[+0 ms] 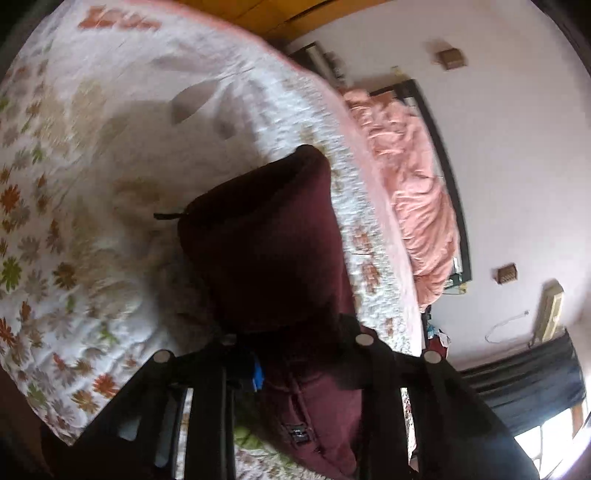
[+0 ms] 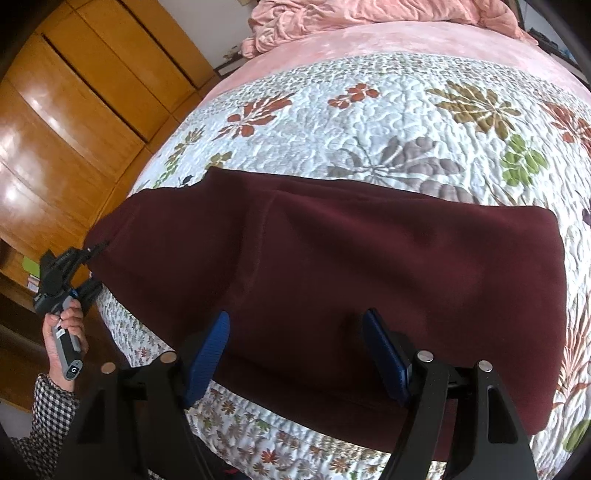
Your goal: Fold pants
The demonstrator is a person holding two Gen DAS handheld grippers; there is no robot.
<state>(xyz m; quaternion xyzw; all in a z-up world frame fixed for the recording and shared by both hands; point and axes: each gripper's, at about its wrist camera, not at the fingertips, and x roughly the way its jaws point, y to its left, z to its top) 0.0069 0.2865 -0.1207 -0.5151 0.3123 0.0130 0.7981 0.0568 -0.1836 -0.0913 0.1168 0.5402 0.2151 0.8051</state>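
Observation:
Dark maroon pants lie folded across the floral quilt on the bed. My right gripper is open, its blue pads hovering over the pants' near edge. My left gripper is shut on the pants' end, lifting it off the quilt; its fingertips are hidden by the cloth. In the right wrist view the left gripper shows at the left, held by a hand, pinching the pants' left corner.
A wooden wardrobe stands left of the bed. A crumpled pink blanket lies at the head of the bed, seen also in the left wrist view. A white wall with fixtures is beyond.

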